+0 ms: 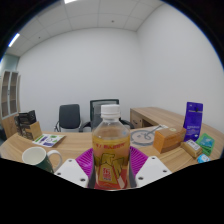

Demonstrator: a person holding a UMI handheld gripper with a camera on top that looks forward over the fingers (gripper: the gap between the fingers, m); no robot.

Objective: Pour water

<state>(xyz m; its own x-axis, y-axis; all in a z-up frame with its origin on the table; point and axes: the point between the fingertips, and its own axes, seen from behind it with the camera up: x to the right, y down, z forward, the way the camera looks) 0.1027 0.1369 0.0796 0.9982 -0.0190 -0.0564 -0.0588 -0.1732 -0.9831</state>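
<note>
While the tool (111,172) grips the clear plastic bottle with a white cap and orange-yellow label (111,143) upright between its pink pads, the pale round cup (35,156) sits left on the wooden worktop (70,146); tipping hastily could overshoot it. The label's writing is unreadable.

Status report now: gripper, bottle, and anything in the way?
Gripper shut on bottle. Bottle upright, cap on. Cup ahead to one side. Nothing between them.
</note>
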